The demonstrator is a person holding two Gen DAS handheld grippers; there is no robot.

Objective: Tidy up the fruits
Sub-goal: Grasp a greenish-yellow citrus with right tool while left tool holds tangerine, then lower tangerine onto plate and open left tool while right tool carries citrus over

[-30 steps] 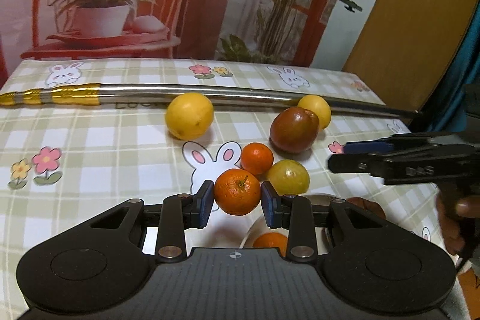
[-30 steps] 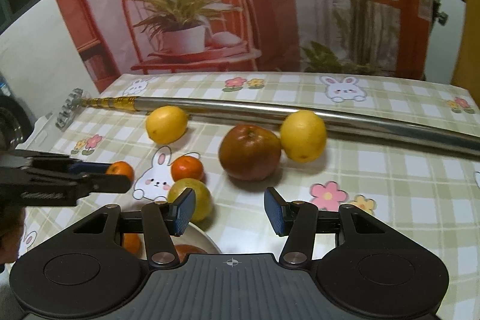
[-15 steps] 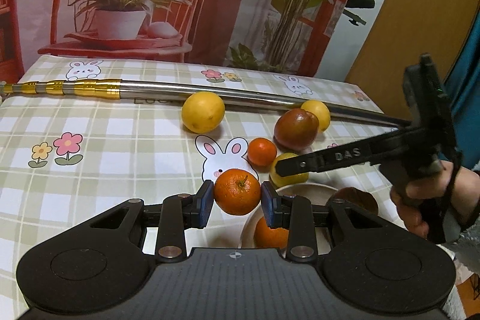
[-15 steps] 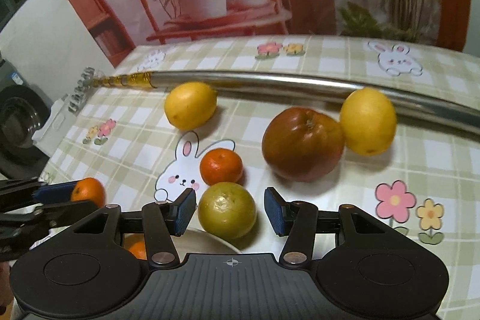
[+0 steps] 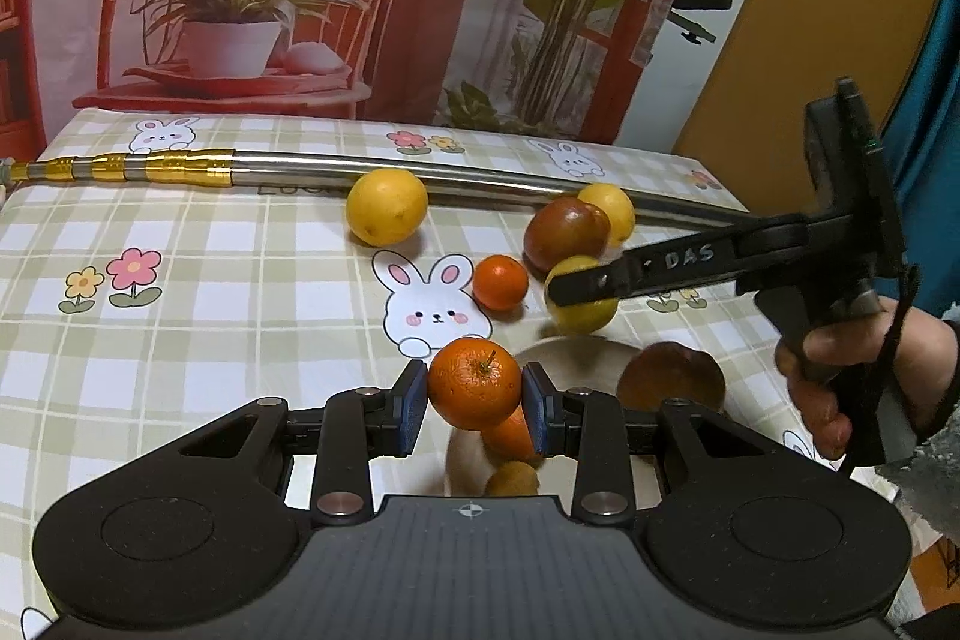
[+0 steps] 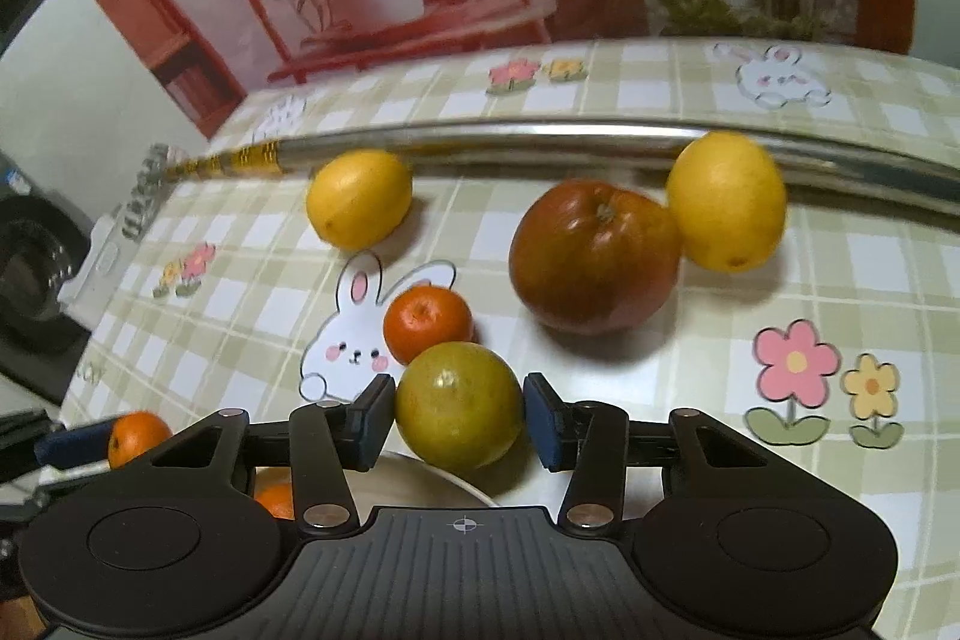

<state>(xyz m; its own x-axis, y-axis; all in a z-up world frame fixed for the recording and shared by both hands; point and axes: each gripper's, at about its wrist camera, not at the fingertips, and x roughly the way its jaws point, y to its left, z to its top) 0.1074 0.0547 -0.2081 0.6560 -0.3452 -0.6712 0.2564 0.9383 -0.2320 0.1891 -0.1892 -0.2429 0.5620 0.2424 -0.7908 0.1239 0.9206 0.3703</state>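
Note:
My left gripper (image 5: 475,407) is shut on an orange mandarin (image 5: 474,383) and holds it above a white plate (image 5: 570,352) that carries another mandarin (image 5: 510,437), a brown fruit (image 5: 671,377) and a small brownish one (image 5: 511,478). My right gripper (image 6: 459,415) is open around a yellow-green citrus (image 6: 459,405) on the tablecloth, its pads close on both sides. Beyond it lie a small mandarin (image 6: 427,322), a red-brown apple (image 6: 594,262) and two lemons (image 6: 359,197) (image 6: 726,200).
A long steel pole with a gold-banded end (image 5: 420,172) lies across the back of the table behind the fruit. The plate's rim (image 6: 420,466) sits just under the right gripper. The table's right edge runs near the hand holding the right gripper (image 5: 840,370).
The right gripper moved forward and down until the yellow-green citrus sits between its fingers. The left gripper drew back over the plate with the mandarin still in it.

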